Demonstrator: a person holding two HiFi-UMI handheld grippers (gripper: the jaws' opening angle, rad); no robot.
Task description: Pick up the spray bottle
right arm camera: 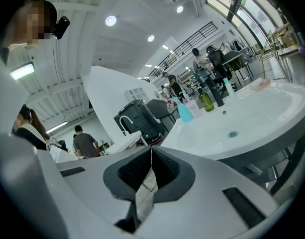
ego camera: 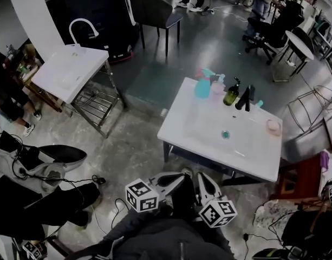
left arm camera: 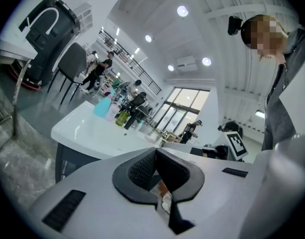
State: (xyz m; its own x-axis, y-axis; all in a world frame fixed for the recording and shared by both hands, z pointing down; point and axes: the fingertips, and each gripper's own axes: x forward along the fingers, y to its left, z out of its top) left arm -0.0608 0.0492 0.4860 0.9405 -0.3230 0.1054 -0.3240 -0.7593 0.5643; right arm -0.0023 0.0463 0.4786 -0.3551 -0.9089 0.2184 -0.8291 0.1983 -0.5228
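A light blue spray bottle (ego camera: 202, 85) stands at the far edge of the white sink table (ego camera: 252, 158), beside a pink bottle (ego camera: 217, 85), an olive-green pump bottle (ego camera: 231, 93) and a black bottle (ego camera: 246, 98). Both grippers are low and close to my body, well short of the table. My left gripper (ego camera: 179, 179) and right gripper (ego camera: 204, 179) are side by side, both shut with nothing between the pads. In the left gripper view the jaws (left arm camera: 155, 151) point at the spray bottle (left arm camera: 103, 106) far ahead. In the right gripper view the spray bottle (right arm camera: 184, 111) stands beyond the shut jaws (right arm camera: 151, 151).
The sink has a green drain (ego camera: 225, 135) and a pink soap dish (ego camera: 273, 125) at its right. A second white sink with a faucet (ego camera: 68, 72) stands at the left, a grey chair (ego camera: 155, 10) behind. Bags and cables (ego camera: 41, 164) lie at the lower left, a red stool (ego camera: 301, 180) at the right.
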